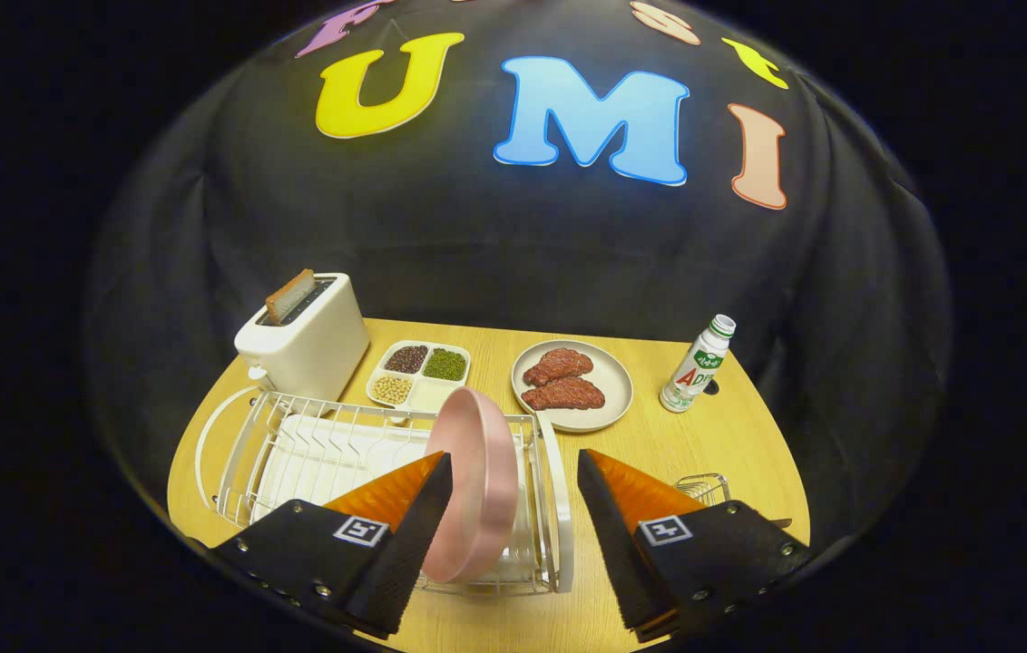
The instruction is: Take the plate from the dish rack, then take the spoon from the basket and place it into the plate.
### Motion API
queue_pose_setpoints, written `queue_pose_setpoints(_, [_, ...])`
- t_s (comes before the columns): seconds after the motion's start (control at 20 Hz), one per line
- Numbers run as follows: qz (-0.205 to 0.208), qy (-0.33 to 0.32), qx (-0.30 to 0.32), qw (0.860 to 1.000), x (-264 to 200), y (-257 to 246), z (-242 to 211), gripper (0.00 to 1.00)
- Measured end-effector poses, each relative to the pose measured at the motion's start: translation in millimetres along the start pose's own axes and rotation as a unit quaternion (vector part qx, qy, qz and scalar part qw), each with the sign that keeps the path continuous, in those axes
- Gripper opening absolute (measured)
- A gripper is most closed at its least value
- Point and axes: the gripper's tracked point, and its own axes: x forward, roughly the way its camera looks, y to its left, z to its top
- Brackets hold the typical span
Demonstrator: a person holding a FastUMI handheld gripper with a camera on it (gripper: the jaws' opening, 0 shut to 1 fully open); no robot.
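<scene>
Spread wide, the hand-held gripper (513, 472) hangs over the near edge of the desk (704, 435), its two fingers apart and pressing on nothing. Between them, nearer the left finger, stands the pink plate (474, 485), tilted on edge at the right end of the white wire dish rack (314, 453). Whether the left finger touches the plate's rim cannot be told; the right finger is clear of it. The rack lies ahead of the left finger, with a white tray under its wires.

Just beyond the right finger a small wire basket (704, 488) peeks out, mostly hidden behind the finger; what is in it cannot be made out.

Beyond the rack, a white toaster (305, 345) holds one slice of bread (289, 295) upright in its slot. Beside it sits a divided tray (418, 375) with dark beans, green beans and pale beans in separate compartments. Further ahead, between the fingers' lines, a round beige dish (609, 385) carries two pieces of reddish-brown meat (562, 379). Beyond the right finger, a small white bottle (698, 365) with a green label stands upright.
</scene>
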Motion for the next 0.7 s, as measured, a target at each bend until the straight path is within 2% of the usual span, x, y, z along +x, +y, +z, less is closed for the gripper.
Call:
queue_pose_setpoints(0.15, [-0.046,0.018,-0.012,0.999,14.3,-4.3,-3.8,0.73])
queue_pose_setpoints(0.2, [-0.066,0.028,-0.016,0.997,19.2,-8.3,-8.4,0.62])
queue_pose_setpoints(0.25, [-0.080,0.039,-0.017,0.996,23.8,-9.9,-13.6,0.44])
queue_pose_setpoints(0.3, [-0.095,0.056,-0.021,0.994,25.5,-11.3,-19.4,0.35])
queue_pose_setpoints(0.4, [-0.101,0.047,-0.013,0.994,23.0,-4.3,-11.8,0.17])
queue_pose_setpoints(0.55, [-0.113,0.051,-0.042,0.991,21.6,1.1,-11.3,0.06])
queue_pose_setpoints(0.7, [-0.122,0.049,-0.056,0.990,15.4,5.7,-6.7,0.06])
